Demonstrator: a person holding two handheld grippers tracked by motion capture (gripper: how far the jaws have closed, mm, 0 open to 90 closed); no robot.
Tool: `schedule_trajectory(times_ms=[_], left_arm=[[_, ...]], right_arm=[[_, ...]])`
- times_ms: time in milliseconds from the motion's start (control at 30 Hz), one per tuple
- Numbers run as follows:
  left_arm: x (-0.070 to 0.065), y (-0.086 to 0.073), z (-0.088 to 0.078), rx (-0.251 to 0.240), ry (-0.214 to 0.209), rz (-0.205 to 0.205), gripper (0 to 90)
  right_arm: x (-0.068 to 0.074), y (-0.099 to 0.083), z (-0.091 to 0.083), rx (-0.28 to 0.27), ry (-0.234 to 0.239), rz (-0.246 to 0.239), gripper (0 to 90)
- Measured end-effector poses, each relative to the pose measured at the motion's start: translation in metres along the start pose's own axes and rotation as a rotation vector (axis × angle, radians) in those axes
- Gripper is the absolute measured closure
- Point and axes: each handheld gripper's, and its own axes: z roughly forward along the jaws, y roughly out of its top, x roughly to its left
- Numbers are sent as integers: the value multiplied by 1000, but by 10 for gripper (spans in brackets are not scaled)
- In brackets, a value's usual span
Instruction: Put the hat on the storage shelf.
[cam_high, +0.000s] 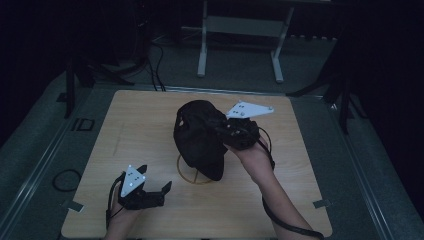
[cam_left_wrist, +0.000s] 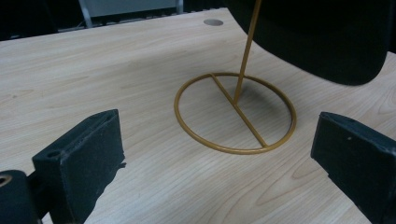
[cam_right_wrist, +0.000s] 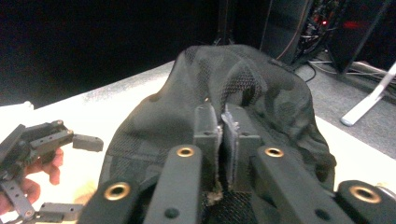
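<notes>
A black mesh cap (cam_high: 197, 135) sits on a gold wire stand (cam_high: 192, 180) at the middle of the wooden table (cam_high: 145, 115). My right gripper (cam_high: 221, 128) reaches into the cap's right side. In the right gripper view its pads (cam_right_wrist: 205, 126) stand a thin slit apart at the cap's crown (cam_right_wrist: 261, 79), with the fabric creased toward them. My left gripper (cam_high: 156, 178) rests low at the front left, open and empty. In the left gripper view its jaws frame the stand's ring base (cam_left_wrist: 238, 111) from a short distance, with the cap's edge (cam_left_wrist: 317, 32) hanging above.
Metal frame legs (cam_high: 202, 55) and cables (cam_high: 155, 65) stand on the grey floor beyond the table's far edge. A cable loop (cam_high: 67, 179) lies left of the table. The right gripper's cable (cam_high: 280, 220) trails along the forearm to the front edge.
</notes>
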Motion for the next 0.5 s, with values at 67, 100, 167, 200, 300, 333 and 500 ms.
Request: schedule_trajectory(times_ms=[67,100,167,200,300,333,500], left_arm=[[1,0,-1,-2,1,-4,29],[1,0,-1,-2,2,-4,29],[1,0,-1,-5,1,-10,29],[1,0,-1,-6,2,-12,29],[1,0,-1,-5,1,-14,29],[1,0,-1,-3,3,-11,29],[2,0,-2,-5,5,-13,29]], right_arm=[[1,0,1,0,8,3,778],[1,0,1,-1,10,3,773],[2,0,2,-1,18,6,731],[2,0,3,-1,20,2,700],[6,0,6,3,11,-6,627],[7,-1,7,8,12,-19,595],[9,0,6,0,8,-20,512]])
